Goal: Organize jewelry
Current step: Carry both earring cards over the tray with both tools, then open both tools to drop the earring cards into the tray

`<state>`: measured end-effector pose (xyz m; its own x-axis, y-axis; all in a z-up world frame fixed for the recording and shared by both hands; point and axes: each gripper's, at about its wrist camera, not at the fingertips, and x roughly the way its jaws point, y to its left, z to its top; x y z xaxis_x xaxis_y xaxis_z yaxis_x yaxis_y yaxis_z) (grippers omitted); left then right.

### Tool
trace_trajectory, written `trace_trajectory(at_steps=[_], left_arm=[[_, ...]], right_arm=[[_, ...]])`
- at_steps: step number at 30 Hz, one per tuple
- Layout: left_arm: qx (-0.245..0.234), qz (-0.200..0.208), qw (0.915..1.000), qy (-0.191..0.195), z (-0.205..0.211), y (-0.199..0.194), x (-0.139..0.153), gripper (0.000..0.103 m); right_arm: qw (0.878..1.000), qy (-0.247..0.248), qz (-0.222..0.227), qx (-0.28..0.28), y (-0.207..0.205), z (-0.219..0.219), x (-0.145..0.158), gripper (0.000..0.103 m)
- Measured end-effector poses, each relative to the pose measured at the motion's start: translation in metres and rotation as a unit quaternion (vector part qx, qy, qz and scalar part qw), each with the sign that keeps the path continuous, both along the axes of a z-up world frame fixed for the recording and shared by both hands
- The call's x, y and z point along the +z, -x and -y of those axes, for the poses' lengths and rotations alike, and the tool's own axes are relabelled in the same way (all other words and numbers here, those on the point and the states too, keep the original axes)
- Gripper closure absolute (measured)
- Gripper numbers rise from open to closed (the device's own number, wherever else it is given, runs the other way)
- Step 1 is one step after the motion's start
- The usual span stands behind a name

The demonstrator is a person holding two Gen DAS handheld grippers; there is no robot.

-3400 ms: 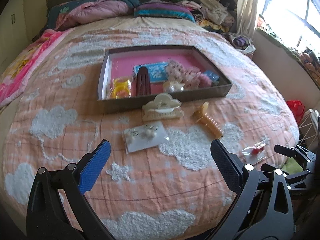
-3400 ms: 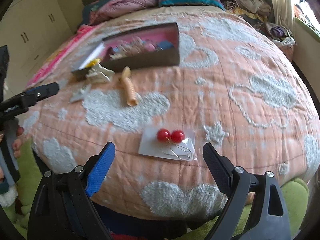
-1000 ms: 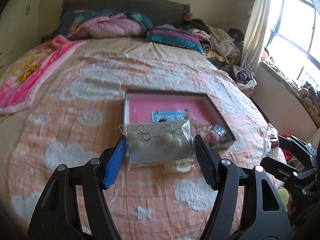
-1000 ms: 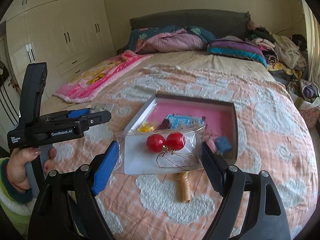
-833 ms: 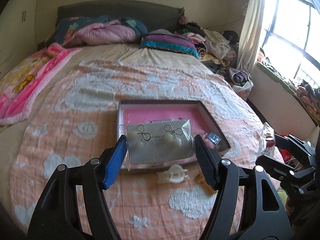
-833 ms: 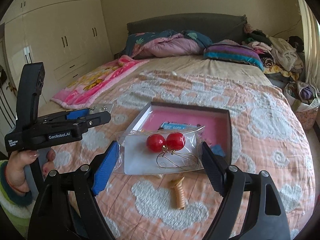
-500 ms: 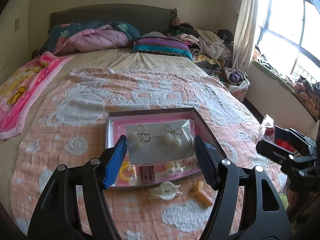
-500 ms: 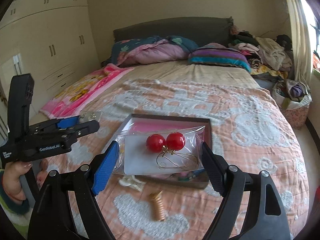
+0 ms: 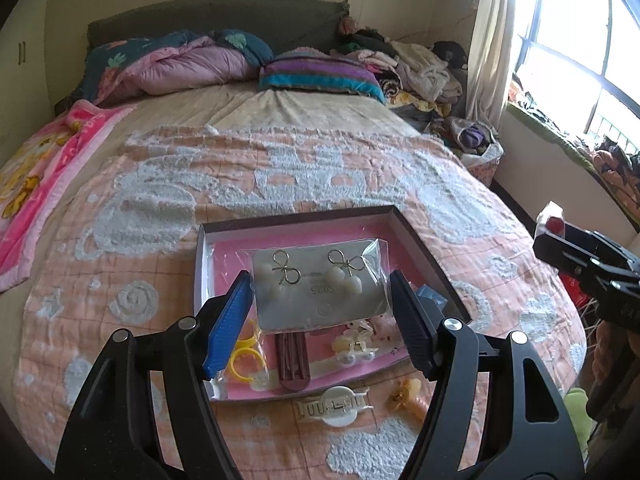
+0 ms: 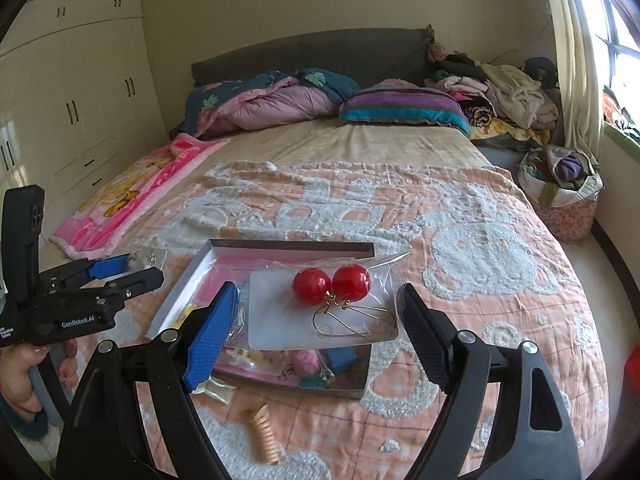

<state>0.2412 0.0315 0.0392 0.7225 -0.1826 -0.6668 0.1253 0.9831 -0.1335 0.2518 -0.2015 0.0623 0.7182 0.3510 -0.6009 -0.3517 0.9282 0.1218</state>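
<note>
My left gripper (image 9: 322,308) is shut on a clear packet of pearl bow earrings (image 9: 320,286), held in the air over the pink-lined jewelry box (image 9: 428,256). My right gripper (image 10: 316,328) is shut on a clear packet of red ball earrings (image 10: 324,308), which hangs over the same jewelry box (image 10: 280,245). Each gripper shows in the other's view: the left gripper (image 10: 132,272) at the left edge, the right one (image 9: 560,240) at the right edge. Inside the box lie yellow rings (image 9: 246,354), a brown clip (image 9: 294,364) and small pearl pieces (image 9: 356,350).
On the peach cloud quilt (image 9: 160,200) in front of the box lie a white hair claw (image 9: 334,406) and a tan spiral clip (image 10: 266,440). Pillows and a clothes pile sit at the bed's head. A basket (image 10: 564,200) stands on the floor at right.
Both grippers, each still holding its packet, have moved forward toward the box. The box now lies right under both packets and looks larger in the frames.
</note>
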Motion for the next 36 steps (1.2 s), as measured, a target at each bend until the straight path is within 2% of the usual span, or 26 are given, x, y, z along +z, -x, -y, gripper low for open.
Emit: trace_trajectory(at_steps=[12,19,27,36], left_arm=[[0.001,-0.064,0.9979,-0.006,-0.002,-0.026,-0.059,0.04],[0.01,-0.08,0.9967,-0.012,-0.009,-0.029,-0.072,0.034],[0.016,-0.073,0.9971,-0.013,-0.014,-0.026,-0.065,0.025],[0.018,-0.043,0.9988,-0.014,-0.011,-0.009,-0.039,0.012]], right_arm=[[0.996,0.035,-0.073,0.027,-0.043,-0.029,-0.068,0.022],[0.994,0.039,-0.093,0.039,-0.057,-0.047,-0.089,0.019],[0.996,0.027,-0.08,0.034,-0.052,-0.045,-0.078,0.008],[0.999,0.001,-0.043,0.027,-0.02,-0.029,-0.042,0.005]])
